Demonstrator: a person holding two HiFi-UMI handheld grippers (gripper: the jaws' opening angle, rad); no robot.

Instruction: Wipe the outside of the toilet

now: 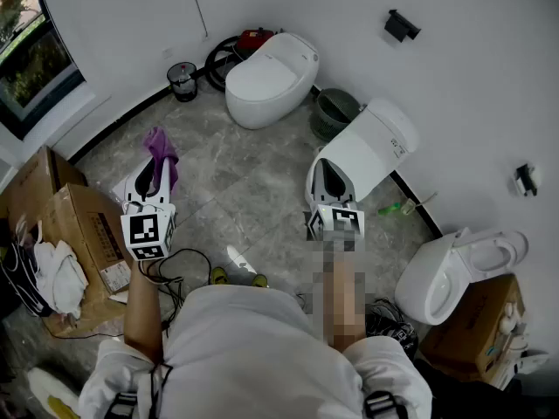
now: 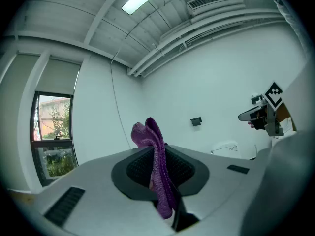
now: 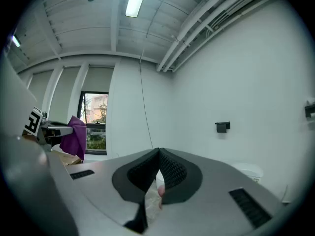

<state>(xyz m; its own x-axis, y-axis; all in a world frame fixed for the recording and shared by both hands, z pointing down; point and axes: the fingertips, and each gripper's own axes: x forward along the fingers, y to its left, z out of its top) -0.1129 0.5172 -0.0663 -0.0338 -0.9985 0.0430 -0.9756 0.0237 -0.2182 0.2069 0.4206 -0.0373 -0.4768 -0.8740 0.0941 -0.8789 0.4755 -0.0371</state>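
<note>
- Beyond our right gripper (image 1: 330, 168), at the right of the grey stone floor (image 1: 227, 177), stands the toilet (image 1: 380, 142): white, boxy, with its back to the right wall. From the head view we cannot tell whether the gripper touches it.
- Two more white toilets share the room. An oval toilet (image 1: 271, 77) stands at the far wall, and an open-seat toilet (image 1: 454, 269) stands at the near right.
- Our right gripper (image 3: 158, 154) is clenched. Its jaw tips meet, and we can make out nothing gripped between them.
- Our left gripper (image 1: 160, 168) is held up over the floor, well left of the toilet, and it grasps a purple cloth (image 1: 162, 149).
- In the left gripper view the cloth (image 2: 152, 136) is pinched between the jaws of that gripper (image 2: 156, 149). One end bunches up above the jaws and the other hangs down toward the camera.
- A green basket (image 1: 334, 112) sits between the oval toilet and the boxy one.
- A small dark bin (image 1: 182, 81) stands at the far wall, left of the oval toilet.
- Cardboard boxes (image 1: 74, 225) are stacked at the near left, below a window (image 1: 35, 59).
</note>
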